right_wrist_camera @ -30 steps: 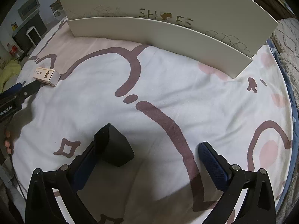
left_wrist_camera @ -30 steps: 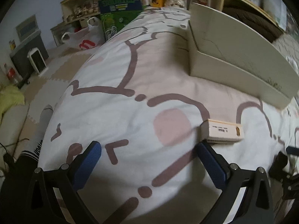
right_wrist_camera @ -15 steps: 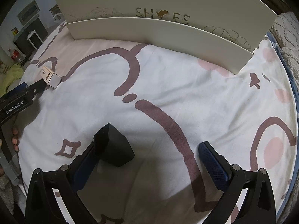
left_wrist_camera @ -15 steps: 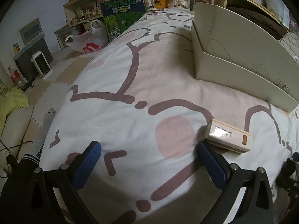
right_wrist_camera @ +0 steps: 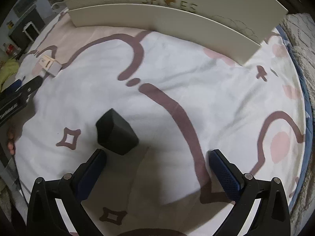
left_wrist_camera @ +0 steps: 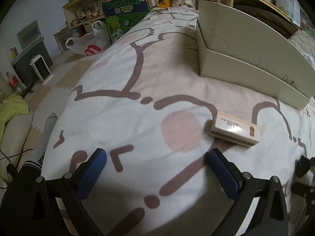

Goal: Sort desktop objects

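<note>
A small cream box with a label lies on the patterned bedspread, just beyond my left gripper's right finger. My left gripper is open and empty. The same box shows far left in the right wrist view. A black cube-like object sits on the bedspread just ahead of my right gripper's left finger. My right gripper is open and empty. A cream open shoe box stands at the back; it also fills the top of the right wrist view.
The bedspread drops off at its left edge to a floor with a plastic bag, a green carton and a small heater. Shelves line the back wall. The left gripper's finger shows at the left.
The left gripper has shifted so the cream box sits farther right and turned. The right gripper has pulled back slightly; the black object now lies ahead of its left finger.
</note>
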Available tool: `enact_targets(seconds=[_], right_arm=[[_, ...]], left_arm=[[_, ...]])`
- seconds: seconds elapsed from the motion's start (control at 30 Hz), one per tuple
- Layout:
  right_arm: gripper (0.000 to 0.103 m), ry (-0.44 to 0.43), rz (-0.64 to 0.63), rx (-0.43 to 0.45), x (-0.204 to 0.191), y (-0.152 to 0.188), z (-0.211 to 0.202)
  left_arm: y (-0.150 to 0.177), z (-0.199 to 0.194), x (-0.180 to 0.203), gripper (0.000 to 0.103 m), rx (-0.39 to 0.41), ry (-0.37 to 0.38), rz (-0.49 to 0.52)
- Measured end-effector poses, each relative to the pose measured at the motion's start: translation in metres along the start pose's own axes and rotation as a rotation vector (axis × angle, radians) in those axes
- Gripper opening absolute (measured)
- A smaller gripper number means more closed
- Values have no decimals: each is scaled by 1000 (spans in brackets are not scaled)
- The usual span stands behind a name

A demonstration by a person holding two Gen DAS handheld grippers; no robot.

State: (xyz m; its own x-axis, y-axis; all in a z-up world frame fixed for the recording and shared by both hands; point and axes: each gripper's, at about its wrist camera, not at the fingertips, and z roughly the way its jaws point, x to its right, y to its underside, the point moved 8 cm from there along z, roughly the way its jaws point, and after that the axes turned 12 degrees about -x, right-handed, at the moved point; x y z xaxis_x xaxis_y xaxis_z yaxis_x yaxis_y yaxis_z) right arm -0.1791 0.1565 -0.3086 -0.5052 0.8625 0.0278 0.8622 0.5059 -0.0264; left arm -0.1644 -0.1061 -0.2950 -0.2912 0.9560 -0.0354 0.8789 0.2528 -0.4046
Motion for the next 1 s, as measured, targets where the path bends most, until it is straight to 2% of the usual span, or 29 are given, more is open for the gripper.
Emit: enact_targets(seconds=[0.17, 0.43, 0.7, 0.8, 1.0], right_arm=[[103, 10, 69, 0, 12, 1, 0], [103, 12, 144, 32, 25, -4, 1], [103, 21, 164, 77, 26, -14, 1], [103, 35, 153, 91, 22, -20, 2], [103, 81, 107, 94, 7, -16, -6]], left_arm=[[7, -4, 11, 103, -10, 36, 43], [16, -10, 49, 103, -11, 138, 138], [8, -11, 55, 103, -2, 210, 87], [4, -11, 56, 103, 5, 214, 83], [4, -6, 59, 103, 9, 168, 105]])
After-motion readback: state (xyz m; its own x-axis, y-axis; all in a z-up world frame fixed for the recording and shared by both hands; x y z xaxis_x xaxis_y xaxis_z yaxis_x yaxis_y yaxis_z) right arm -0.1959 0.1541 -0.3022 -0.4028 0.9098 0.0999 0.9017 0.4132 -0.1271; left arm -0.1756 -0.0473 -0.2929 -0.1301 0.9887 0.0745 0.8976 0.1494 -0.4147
